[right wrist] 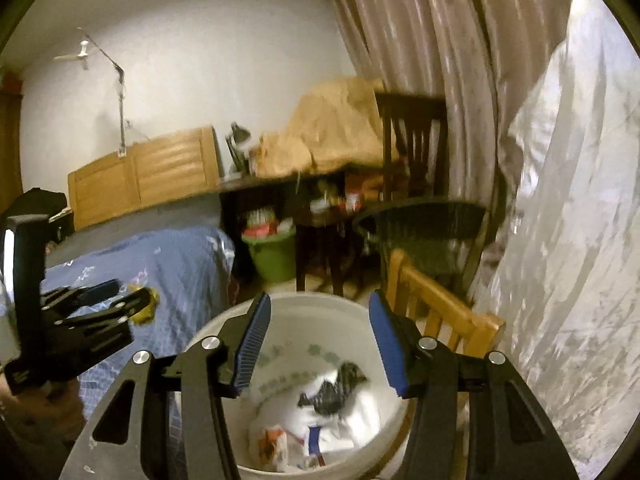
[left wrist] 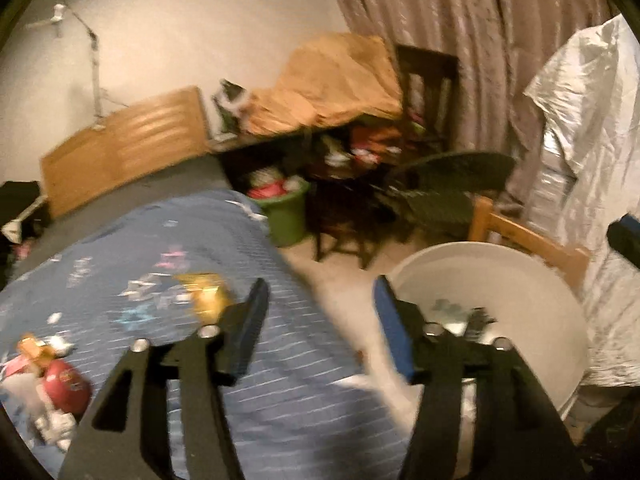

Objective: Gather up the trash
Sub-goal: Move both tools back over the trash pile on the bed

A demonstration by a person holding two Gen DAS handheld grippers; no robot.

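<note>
A plain white wall (right wrist: 208, 60) stood beyond the jaws, lit warm and dim. A slatted light-wood headboard (right wrist: 144, 176) leaned against it, ahead and left of the jaws. A dark wooden desk (right wrist: 280, 182) stood straight ahead, with crumpled tan paper (right wrist: 340, 128) heaped on top and a green plastic tub (right wrist: 274, 256) beneath. A dark slat-backed wooden chair (right wrist: 412, 136) stood ahead and right. Ribbed brown curtains (right wrist: 440, 40) hung above right. Pale carpet (left wrist: 340, 276) showed between the jaws in the left wrist view.
</note>
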